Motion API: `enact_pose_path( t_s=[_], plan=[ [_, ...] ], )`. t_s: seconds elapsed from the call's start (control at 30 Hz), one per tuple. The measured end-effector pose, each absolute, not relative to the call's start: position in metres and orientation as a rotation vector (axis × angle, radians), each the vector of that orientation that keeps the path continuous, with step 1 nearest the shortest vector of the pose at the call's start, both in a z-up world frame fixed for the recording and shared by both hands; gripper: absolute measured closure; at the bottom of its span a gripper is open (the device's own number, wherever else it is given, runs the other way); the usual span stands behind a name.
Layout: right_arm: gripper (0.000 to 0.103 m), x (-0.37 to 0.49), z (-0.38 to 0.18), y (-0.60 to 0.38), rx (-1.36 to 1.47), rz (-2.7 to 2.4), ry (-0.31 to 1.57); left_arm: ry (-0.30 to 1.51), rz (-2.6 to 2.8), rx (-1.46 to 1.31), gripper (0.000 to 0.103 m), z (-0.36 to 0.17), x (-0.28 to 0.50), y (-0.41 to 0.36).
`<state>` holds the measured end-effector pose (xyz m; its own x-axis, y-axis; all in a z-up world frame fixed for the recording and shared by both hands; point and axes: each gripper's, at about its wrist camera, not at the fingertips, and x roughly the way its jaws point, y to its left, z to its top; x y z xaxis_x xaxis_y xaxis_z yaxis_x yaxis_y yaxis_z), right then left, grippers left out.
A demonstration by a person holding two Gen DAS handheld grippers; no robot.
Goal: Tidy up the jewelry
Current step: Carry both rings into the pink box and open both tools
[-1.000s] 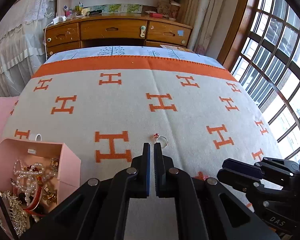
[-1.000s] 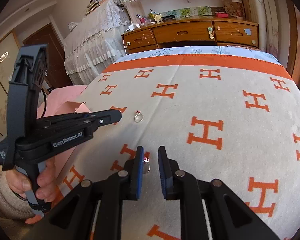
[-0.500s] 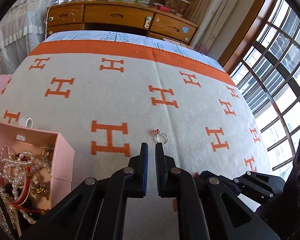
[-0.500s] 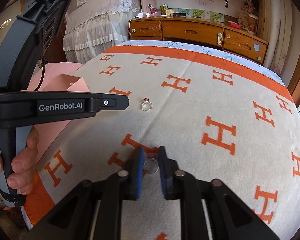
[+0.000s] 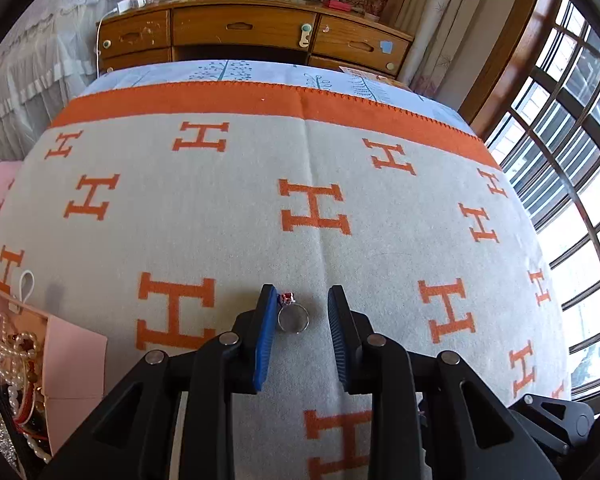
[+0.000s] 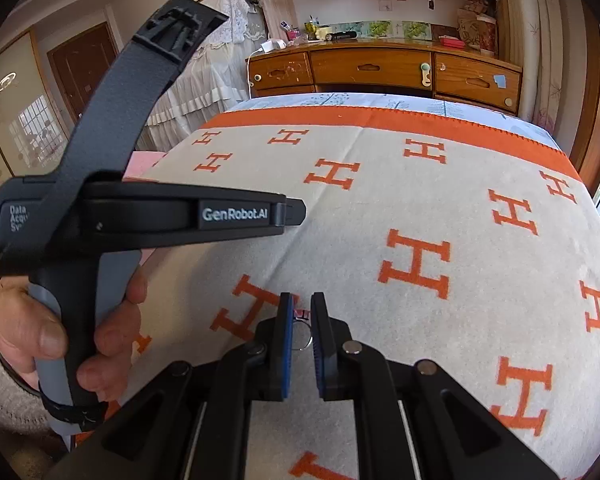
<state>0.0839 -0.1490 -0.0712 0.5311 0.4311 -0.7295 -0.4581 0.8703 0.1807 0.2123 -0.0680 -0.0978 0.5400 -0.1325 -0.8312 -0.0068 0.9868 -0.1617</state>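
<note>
Left wrist: one ring (image 5: 293,317) between spread left tongs (image 5: 302,294); right tongs (image 6: 302,303) clamped on another ring (image 6: 301,335).

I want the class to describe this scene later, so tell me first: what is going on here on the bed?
A person is tidying jewelry on a bed covered by an orange-and-grey H-patterned blanket, with a two-finger tool in each hand. The left tool is open around a silver ring with a red stone lying on the blanket. The right tool has its fingers close around a second ring. A pink box already holding pearls and other pieces sits at the left.
</note>
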Motion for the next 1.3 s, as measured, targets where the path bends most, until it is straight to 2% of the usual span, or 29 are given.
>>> enact_pose_path(
  t_s=[0.07, 0.23, 0.57, 0.87, 1.3],
  plan=[
    [0.094, 0.085, -0.070, -0.153, -0.009, 0.534, 0.860, 0.991, -0.041, -0.074, 0.091, -0.098, 0.211, -0.076],
    [0.094, 0.088, -0.066, -0.167, 0.076, 0.546, 0.852, 0.945, -0.109, -0.127, 0.091, -0.091, 0.199, -0.064],
    [0.094, 0.090, -0.048, -0.173, 0.234, 0.608, 0.848, 0.786, -0.143, -0.252, 0.091, -0.030, 0.123, 0.004],
    [0.094, 0.105, -0.019, -0.115, 0.427, 0.837, 0.934, 0.770, -0.017, -0.381, 0.091, -0.010, 0.078, 0.095],
    [0.094, 0.109, 0.008, 0.004, 0.239, 0.823, 0.928, 0.789, 0.005, -0.394, 0.091, -0.016, 0.068, 0.132]
  ],
)
